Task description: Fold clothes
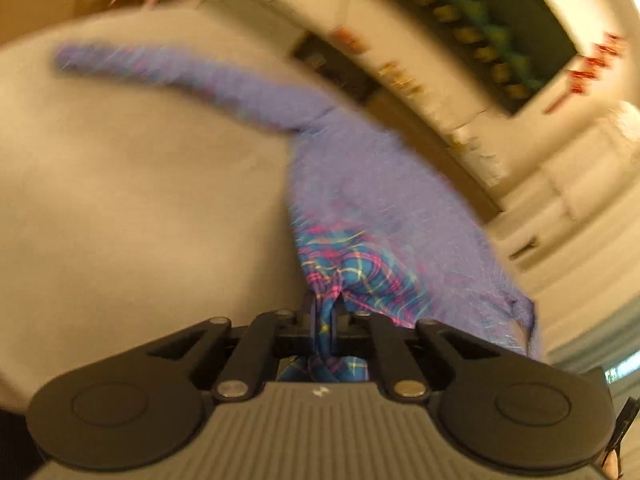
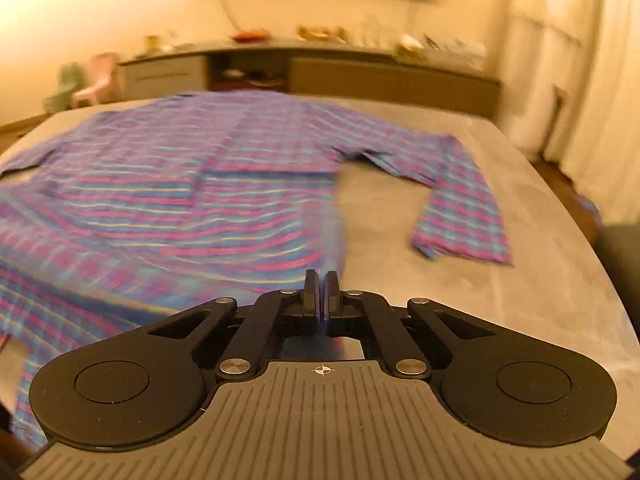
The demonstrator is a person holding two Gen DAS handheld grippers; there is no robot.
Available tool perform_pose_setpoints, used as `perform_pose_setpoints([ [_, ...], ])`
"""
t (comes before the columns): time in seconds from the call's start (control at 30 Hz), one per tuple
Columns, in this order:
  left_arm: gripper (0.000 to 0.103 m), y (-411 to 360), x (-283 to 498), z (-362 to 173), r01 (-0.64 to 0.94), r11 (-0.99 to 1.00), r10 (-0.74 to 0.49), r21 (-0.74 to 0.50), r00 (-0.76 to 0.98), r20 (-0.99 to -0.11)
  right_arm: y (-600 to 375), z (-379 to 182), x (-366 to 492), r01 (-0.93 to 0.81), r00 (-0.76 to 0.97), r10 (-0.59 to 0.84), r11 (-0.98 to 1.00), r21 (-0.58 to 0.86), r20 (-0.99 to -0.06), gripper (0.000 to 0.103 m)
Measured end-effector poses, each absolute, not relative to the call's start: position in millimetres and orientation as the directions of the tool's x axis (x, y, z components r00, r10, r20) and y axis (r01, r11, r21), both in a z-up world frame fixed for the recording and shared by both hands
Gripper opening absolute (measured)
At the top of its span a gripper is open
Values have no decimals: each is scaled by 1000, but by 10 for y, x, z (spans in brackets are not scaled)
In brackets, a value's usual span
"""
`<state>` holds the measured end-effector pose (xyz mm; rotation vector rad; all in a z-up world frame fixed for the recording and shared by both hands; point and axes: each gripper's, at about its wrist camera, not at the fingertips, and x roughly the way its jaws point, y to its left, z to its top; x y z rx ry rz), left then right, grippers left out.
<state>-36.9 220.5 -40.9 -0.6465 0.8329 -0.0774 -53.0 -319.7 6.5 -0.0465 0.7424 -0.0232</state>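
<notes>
Both grippers pinch the plaid shirt (image 2: 192,184): left gripper (image 1: 325,312) and right gripper (image 2: 321,288) are closed on its hem. Shirt lies lengthwise away across the bed (image 2: 520,280), collar far.

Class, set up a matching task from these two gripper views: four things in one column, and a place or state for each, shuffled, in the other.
Things
1. left gripper
2. right gripper
3. plaid shirt
4. pink chair

Places or states
A. spread over the grey bed
B. clamped on a bunch of plaid cloth
C. by the far wall, left of the long cabinet
D. fingers together at the shirt's near edge; any cloth between them too blurred to confirm

Pairs: 1-B, 2-D, 3-A, 4-C
</notes>
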Motion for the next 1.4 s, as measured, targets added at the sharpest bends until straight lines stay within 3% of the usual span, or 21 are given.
perform_pose_setpoints([
  [0.03, 20, 2222, -368, -474, -200, 807, -309, -555, 658, -687, -3242, -17, -480, 32, 706, -47, 999, -35, -707, 6],
  [0.07, 25, 2193, -377, -479, -184, 811, -323, -555, 649, -688, -3253, -45, -455, 38, 692, -38, 999, -16, -721, 11],
  [0.13, 48, 2135, -394, -489, -152, 818, -351, -554, 633, -691, -3247, -43, -430, 36, 685, -11, 999, 19, -728, 21],
  [0.17, 66, 2090, -404, -483, -137, 830, -348, -541, 630, -695, -3245, -42, -418, 36, 682, 2, 999, 36, -732, 40],
  [0.2, 73, 2020, -413, -458, -127, 854, -319, -504, 636, -702, -3216, -26, -444, 27, 692, 6, 999, 34, -722, 49],
  [0.23, 72, 1950, -423, -434, -117, 877, -290, -466, 643, -708, -3177, 0, -488, 14, 709, 11, 999, 30, -705, 59],
  [0.37, 42, 1822, -406, -414, -107, 932, -195, -346, 657, -728, -2937, 89, -650, -87, 742, 93, 995, 43, -664, 59],
  [0.43, 37, 1805, -470, -373, -105, 941, -168, -322, 680, -714, -2772, 119, -769, -170, 746, 156, 985, 41, -648, 59],
  [0.5, 19, 1787, -534, -333, -104, 949, -141, -297, 702, -698, -2592, 137, -871, -286, 738, 246, 957, 39, -629, 59],
  [0.57, 18, 1770, -598, -293, -103, 957, -115, -271, 724, -680, -2393, 170, -981, -424, 714, 357, 905, 34, -602, 59],
  [0.63, 25, 1752, -662, -252, -104, 964, -89, -246, 744, -662, -2166, 196, -1105, -533, 692, 443, 846, 11, -570, 59],
  [0.7, 54, 1710, -720, -211, -108, 975, -44, -196, 766, -642, -1910, 166, -1176, -601, 666, 493, 799, -11, -560, 59],
  [0.83, 57, 1423, -792, -143, -64, 998, 39, -24, 818, -574, -1329, 18, -1262, -712, 601, 516, 693, -115, -610, 56],
  [0.9, 57, 1257, -866, -127, 30, 999, -14, 21, 841, -540, -1097, -86, -1282, -712, 621, 457, 668, -215, -637, 53],
  [0.97, 57, 1081, -958, -118, 153, 987, -103, 56, 854, -510, -983, -187, -1213, -676, 659, 381, 677, -290, -648, 30],
  [1.03, 57, 905, -1049, -109, 271, 958, -194, 95, 854, -483, -971, -158, -1141, -657, 664, 349, 695, -293, -662, 0],
  [1.17, 78, 473, -1221, -210, 478, 850, -336, 223, 817, -469, -1214, 255, -1203, -659, 653, 471, 739, -140, -594, 0],
  [1.3, 80, -30, -1301, -401, 575, 709, -378, 408, 798, -468, -1456, 540, -1279, -633, 676, 549, 774, -6, -492, 0],
  [1.33, 78, -137, -1254, -441, 562, 691, -359, 455, 813, -459, -1497, 565, -1286, -630, 677, 558, 776, 14, -480, 0],
  [1.37, 62, -220, -1180, -456, 550, 677, -341, 489, 823, -454, -1539, 590, -1294, -627, 678, 567, 778, 35, -468, 0],
  [1.4, 35, -272, -1093, -444, 534, 674, -320, 511, 834, -450, -1570, 604, -1307, -620, 684, 566, 784, 42, -460, 0],
])
